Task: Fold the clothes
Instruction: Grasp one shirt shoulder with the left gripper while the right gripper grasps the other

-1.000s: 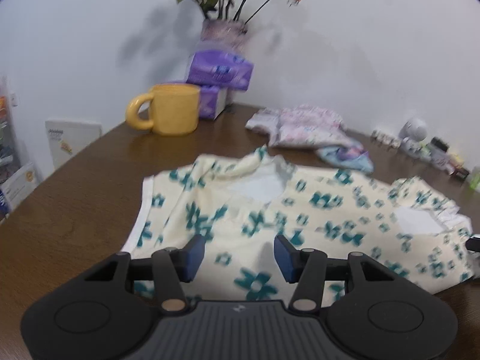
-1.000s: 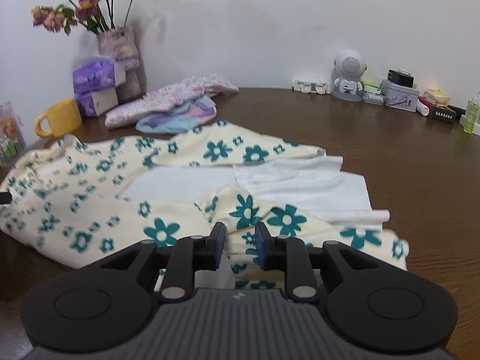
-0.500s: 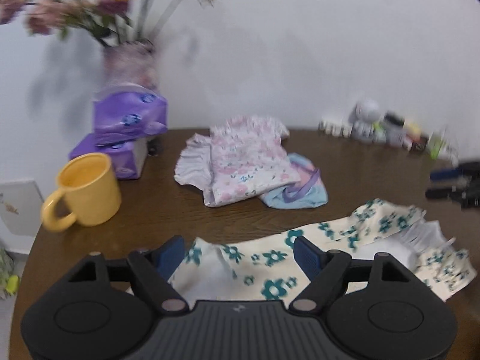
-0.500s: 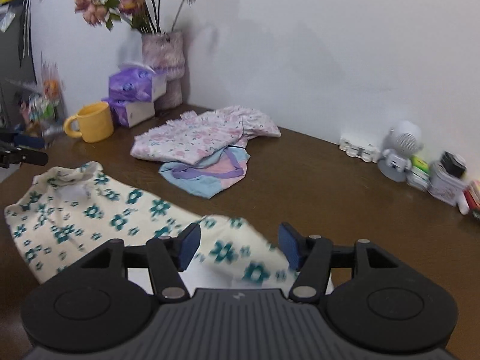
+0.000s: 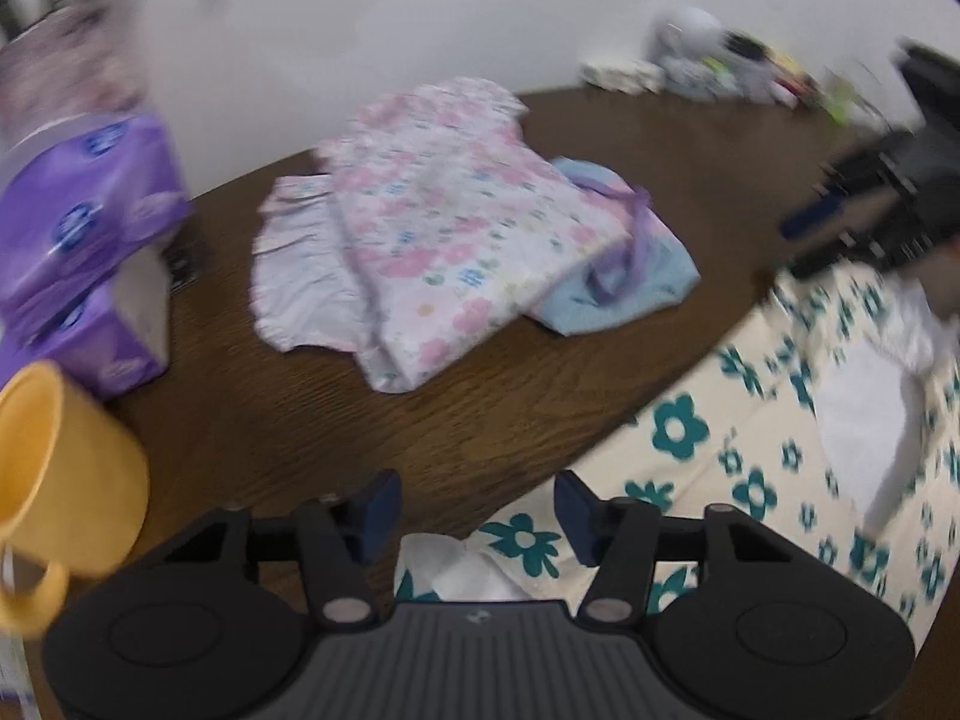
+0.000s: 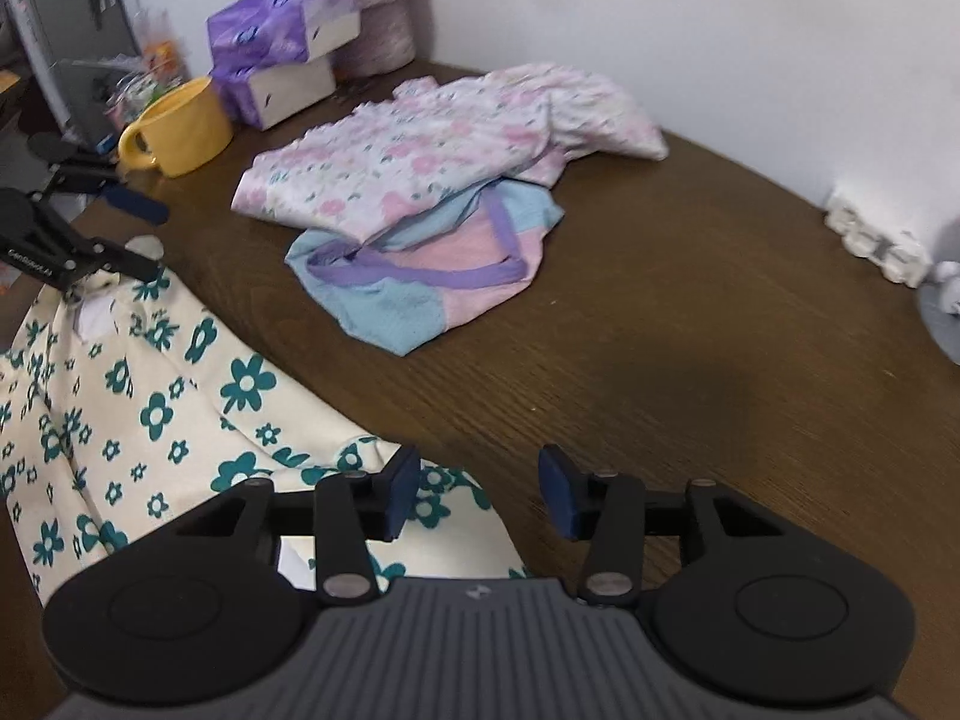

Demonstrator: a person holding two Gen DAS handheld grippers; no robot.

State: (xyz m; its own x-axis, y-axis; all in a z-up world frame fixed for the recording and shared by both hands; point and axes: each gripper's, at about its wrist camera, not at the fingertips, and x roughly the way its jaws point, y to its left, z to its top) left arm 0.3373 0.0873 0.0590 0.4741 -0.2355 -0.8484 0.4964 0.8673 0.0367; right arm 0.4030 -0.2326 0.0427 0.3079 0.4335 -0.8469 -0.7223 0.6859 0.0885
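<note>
A cream garment with teal flowers (image 5: 750, 480) (image 6: 150, 408) lies folded into a long strip on the brown table (image 5: 336, 420) (image 6: 690, 330). My left gripper (image 5: 477, 510) (image 6: 141, 237) hovers over one end of it. Its jaws are closing, with the cloth's edge below them and no pad pressing on it. At the other end is my right gripper (image 6: 480, 492) (image 5: 807, 240), also closing. The garment's corner lies under its left finger and bare table shows in the gap. A pink floral garment (image 5: 444, 228) (image 6: 420, 150) lies further back, partly over a blue and pink one (image 5: 630, 282) (image 6: 432, 282).
A yellow mug (image 5: 54, 468) (image 6: 186, 126) and stacked purple tissue packs (image 5: 78, 222) (image 6: 276, 36) stand at the left, with a vase (image 6: 378, 18) behind them. Small items (image 5: 690, 60) (image 6: 876, 240) line the wall at the right.
The cream garment was spread wide and is now a narrow folded strip. The right gripper let go of its fold. Both views have swung toward the pink garment, and both jaws widened, then narrowed.
</note>
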